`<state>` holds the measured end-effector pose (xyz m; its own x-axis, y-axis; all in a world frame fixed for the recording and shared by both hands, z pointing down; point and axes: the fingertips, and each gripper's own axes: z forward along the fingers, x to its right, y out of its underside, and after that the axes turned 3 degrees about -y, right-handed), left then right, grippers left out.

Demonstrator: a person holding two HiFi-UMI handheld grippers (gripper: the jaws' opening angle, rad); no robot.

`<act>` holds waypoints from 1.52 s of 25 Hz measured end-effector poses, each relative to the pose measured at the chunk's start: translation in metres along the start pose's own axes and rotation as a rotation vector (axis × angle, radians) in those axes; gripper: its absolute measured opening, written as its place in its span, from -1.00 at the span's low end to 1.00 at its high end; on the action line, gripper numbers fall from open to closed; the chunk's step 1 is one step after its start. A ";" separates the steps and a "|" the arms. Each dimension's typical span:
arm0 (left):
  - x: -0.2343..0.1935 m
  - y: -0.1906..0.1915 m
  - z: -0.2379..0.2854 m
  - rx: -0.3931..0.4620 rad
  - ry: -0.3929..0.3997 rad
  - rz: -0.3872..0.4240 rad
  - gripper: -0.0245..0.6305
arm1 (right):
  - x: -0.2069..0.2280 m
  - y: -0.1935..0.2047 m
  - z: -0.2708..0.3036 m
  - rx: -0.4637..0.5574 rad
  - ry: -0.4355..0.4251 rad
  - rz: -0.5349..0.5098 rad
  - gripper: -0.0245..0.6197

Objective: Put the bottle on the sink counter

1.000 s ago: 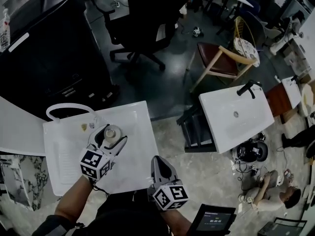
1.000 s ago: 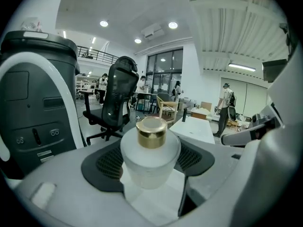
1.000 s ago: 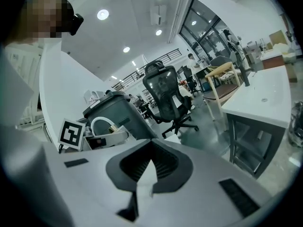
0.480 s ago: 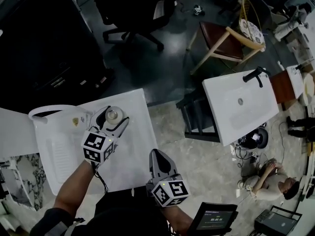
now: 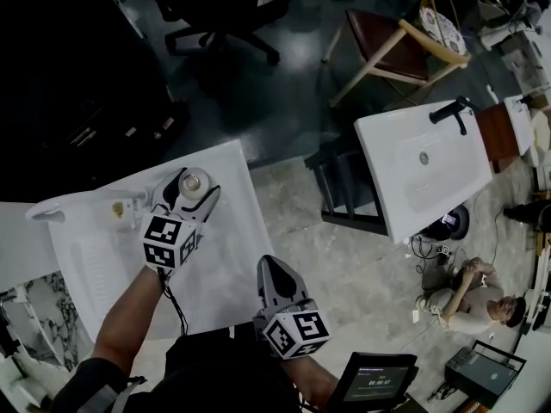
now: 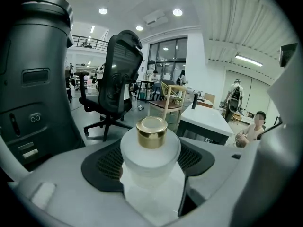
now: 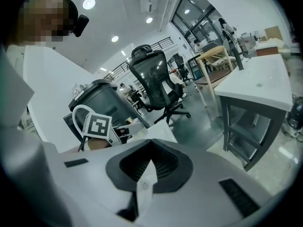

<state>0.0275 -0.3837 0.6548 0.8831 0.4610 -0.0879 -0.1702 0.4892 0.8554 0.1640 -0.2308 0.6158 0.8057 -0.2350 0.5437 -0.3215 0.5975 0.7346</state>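
A frosted round bottle [image 6: 150, 161] with a gold cap [image 6: 152, 132] sits between the jaws of my left gripper [image 6: 151, 193], which is shut on it. From the head view the bottle [image 5: 193, 183] is held upright over the far right part of the white sink counter [image 5: 232, 256], with the left gripper [image 5: 188, 193] around it. My right gripper [image 5: 274, 275] hangs at the counter's near right edge, jaws shut and holding nothing. In the right gripper view the right gripper [image 7: 144, 186] shows its jaws pressed together.
A white curved faucet [image 5: 52, 209] stands at the counter's far left. A second white sink unit [image 5: 426, 175] stands to the right, with a wooden chair [image 5: 392, 50] and a black office chair [image 5: 224, 11] beyond. A person [image 5: 482, 295] sits on the floor at right.
The left gripper with the bottle has stayed over the counter's far right part, drifting slightly left in view. The right gripper has barely moved.
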 end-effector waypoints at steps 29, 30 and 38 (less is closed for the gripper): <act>-0.017 0.042 0.059 -0.073 -0.039 0.024 0.11 | 0.029 0.021 0.004 -0.047 0.067 0.058 -0.94; -0.018 0.041 0.059 -0.070 -0.041 0.024 0.11 | 0.029 0.021 0.004 -0.047 0.066 0.060 -0.94; -0.012 0.046 0.063 -0.082 -0.051 0.048 0.11 | 0.026 0.023 0.005 -0.051 0.060 0.062 -0.94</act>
<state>0.0365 -0.4135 0.7275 0.8939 0.4479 -0.0199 -0.2461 0.5272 0.8133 0.1754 -0.2272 0.6491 0.8138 -0.1509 0.5612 -0.3473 0.6480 0.6779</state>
